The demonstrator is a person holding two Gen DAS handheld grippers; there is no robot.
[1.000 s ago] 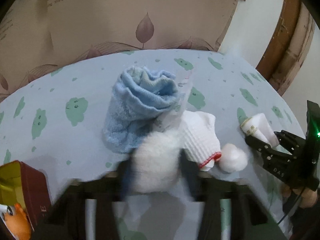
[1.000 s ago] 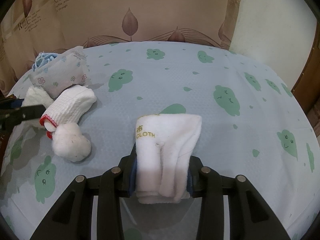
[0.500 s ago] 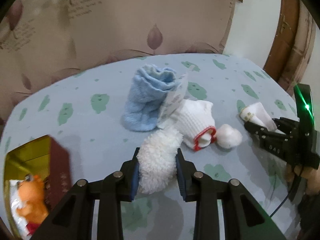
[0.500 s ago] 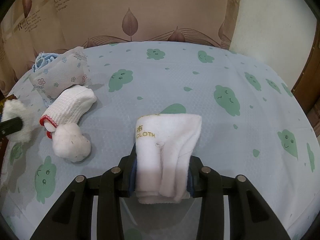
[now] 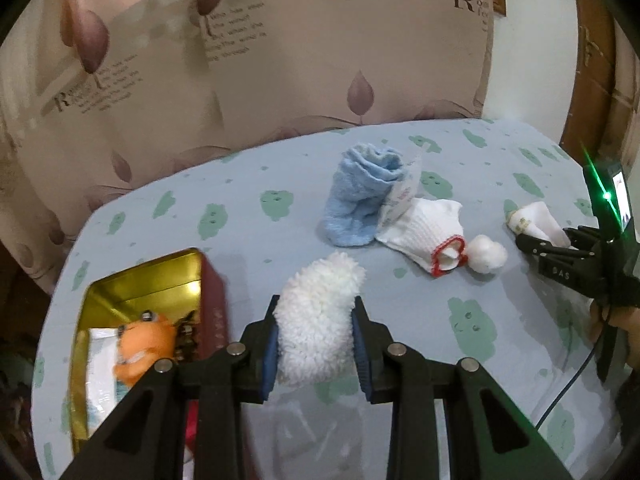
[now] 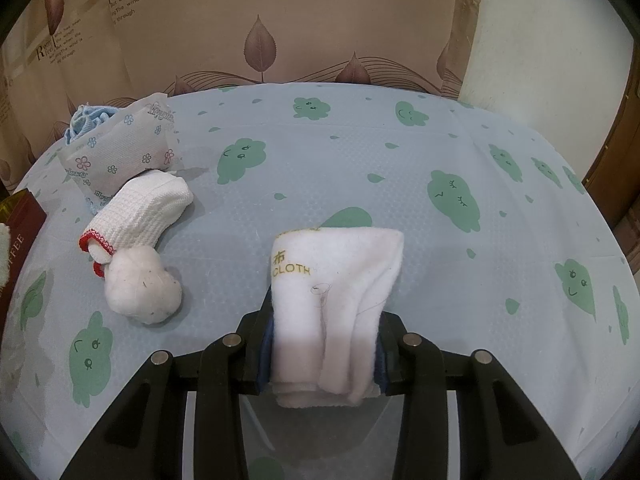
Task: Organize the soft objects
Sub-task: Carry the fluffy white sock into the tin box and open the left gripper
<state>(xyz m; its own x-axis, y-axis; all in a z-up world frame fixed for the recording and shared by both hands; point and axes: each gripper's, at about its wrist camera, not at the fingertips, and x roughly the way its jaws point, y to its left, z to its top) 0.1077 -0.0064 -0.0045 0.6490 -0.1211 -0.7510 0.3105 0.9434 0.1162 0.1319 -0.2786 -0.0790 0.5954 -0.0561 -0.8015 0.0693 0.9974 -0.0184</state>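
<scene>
My left gripper [image 5: 315,340] is shut on a fluffy white pad [image 5: 316,320] and holds it above the table, right of an open red tin with a gold inside [image 5: 152,280]. My right gripper [image 6: 320,344] is shut on a folded white cloth [image 6: 336,280] marked CLOTH; it also shows at the right of the left wrist view [image 5: 536,224]. On the table lie a rolled blue towel [image 5: 360,200], a flowered tissue pack [image 6: 120,152], a white knitted sock with red trim [image 6: 140,216] and a white cotton ball [image 6: 140,288].
The tin holds an orange toy [image 5: 144,344] and a white packet. The table has a light blue cover with green cloud prints [image 6: 440,160]. A leaf-print curtain [image 5: 280,60] hangs behind it. A wooden door frame [image 5: 592,60] stands at the right.
My left gripper has lifted the fluffy pad and pulled back leftward from the pile, bringing the open tin more into view. The right gripper with the cloth has not moved.
</scene>
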